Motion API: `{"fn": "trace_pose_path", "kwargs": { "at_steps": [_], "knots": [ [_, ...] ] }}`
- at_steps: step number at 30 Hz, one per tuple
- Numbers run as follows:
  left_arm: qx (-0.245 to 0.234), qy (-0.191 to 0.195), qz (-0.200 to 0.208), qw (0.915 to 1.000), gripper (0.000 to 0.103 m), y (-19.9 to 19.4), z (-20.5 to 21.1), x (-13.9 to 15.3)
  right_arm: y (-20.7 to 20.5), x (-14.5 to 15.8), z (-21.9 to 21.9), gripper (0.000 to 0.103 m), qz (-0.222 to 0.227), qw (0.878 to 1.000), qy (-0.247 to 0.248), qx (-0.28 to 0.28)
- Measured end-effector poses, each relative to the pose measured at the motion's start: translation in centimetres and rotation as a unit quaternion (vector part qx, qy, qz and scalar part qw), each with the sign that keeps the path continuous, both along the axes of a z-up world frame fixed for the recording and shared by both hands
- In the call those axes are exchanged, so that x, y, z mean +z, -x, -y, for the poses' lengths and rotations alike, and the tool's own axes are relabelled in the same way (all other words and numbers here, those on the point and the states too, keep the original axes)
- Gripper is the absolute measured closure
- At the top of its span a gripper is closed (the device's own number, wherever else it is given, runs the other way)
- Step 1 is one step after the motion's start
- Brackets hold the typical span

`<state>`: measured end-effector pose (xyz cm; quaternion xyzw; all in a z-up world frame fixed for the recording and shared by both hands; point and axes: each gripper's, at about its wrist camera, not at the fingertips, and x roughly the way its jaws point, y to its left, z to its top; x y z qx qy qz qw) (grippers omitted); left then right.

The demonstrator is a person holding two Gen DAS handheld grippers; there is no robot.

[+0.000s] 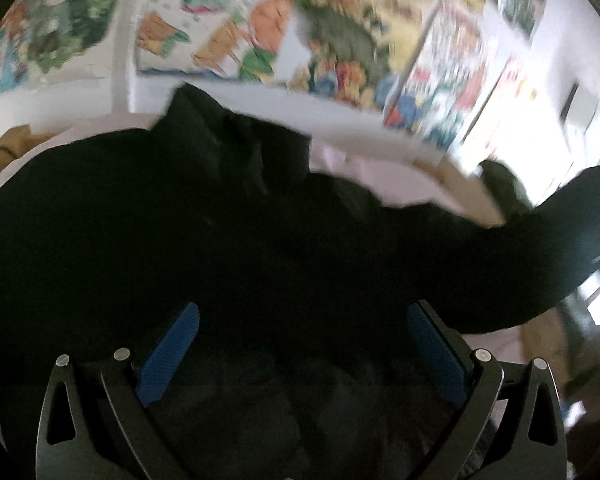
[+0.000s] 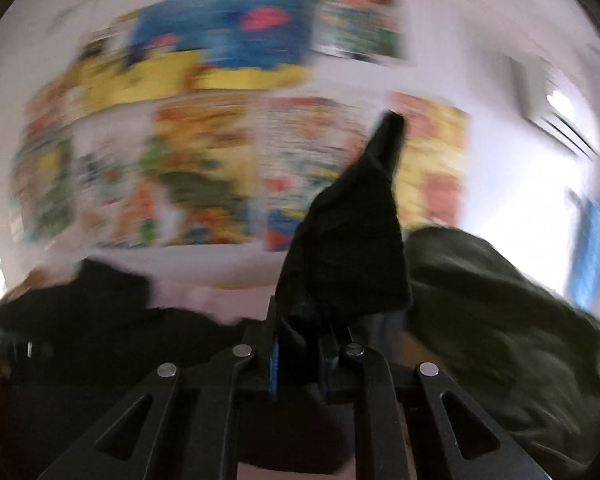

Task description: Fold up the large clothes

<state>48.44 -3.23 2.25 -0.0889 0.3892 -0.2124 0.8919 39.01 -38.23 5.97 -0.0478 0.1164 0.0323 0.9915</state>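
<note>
Blue pads (image 1: 168, 356) sit closest in the left wrist view, one on each finger of the left gripper (image 1: 296, 320). Its fingers stand wide apart and nothing is held between them. Black cloth fills the gap below them, but I cannot tell if the fingers touch it.

That black garment (image 1: 188, 216) is big and lies spread over a pale pink sheet (image 1: 348, 168). One long part of it (image 1: 572, 216) reaches off to the side and looks lifted.

Over in the right wrist view, the right gripper (image 2: 304, 344) is pinched tight on a piece of the black garment (image 2: 348, 248). The cloth sticks up from the fingers in a point. Next to it lies a dark green garment (image 2: 500, 312). Bright posters (image 2: 204, 168) cover the wall, all blurry.

I think the step now is folding one side of the black garment across its middle. Next, the right gripper needs to carry its piece over and lay it flat. The left one should press or grab the other side, so the cloth does not slide or bunch up.
</note>
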Motion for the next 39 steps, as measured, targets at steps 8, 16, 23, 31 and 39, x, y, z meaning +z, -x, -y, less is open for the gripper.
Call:
{"fn": "trace_pose_path", "kwargs": {
  "at_steps": [8, 16, 23, 31, 39],
  "knots": [
    [0.010, 0.210, -0.040, 0.9768, 0.001, -0.4, -8.1, 0.0, -2.1, -5.6, -13.7, 0.091, -0.088, 0.977, 0.119, 0.152],
    [0.022, 0.261, -0.102, 0.9596, 0.002, -2.8, -11.0, -3.1, -4.2, -17.0, -23.7, 0.091, -0.237, 0.913, 0.253, 0.217],
    [0.016, 0.216, -0.132, 0.9673, 0.002, -3.0, -10.2, -5.9, -3.2, -19.3, -23.1, 0.072, -0.255, 0.895, 0.267, 0.249],
    [-0.026, 0.106, -0.057, 0.9924, 0.004, -1.3, -6.1, -5.7, -1.3, -15.4, -20.1, 0.028, -0.237, 0.908, 0.221, 0.265],
    [-0.032, 0.020, -0.041, 0.9985, 0.088, -1.5, -2.1, -8.1, 0.3, -16.0, -16.3, 0.028, -0.252, 0.919, 0.192, 0.236]
  ]
}}
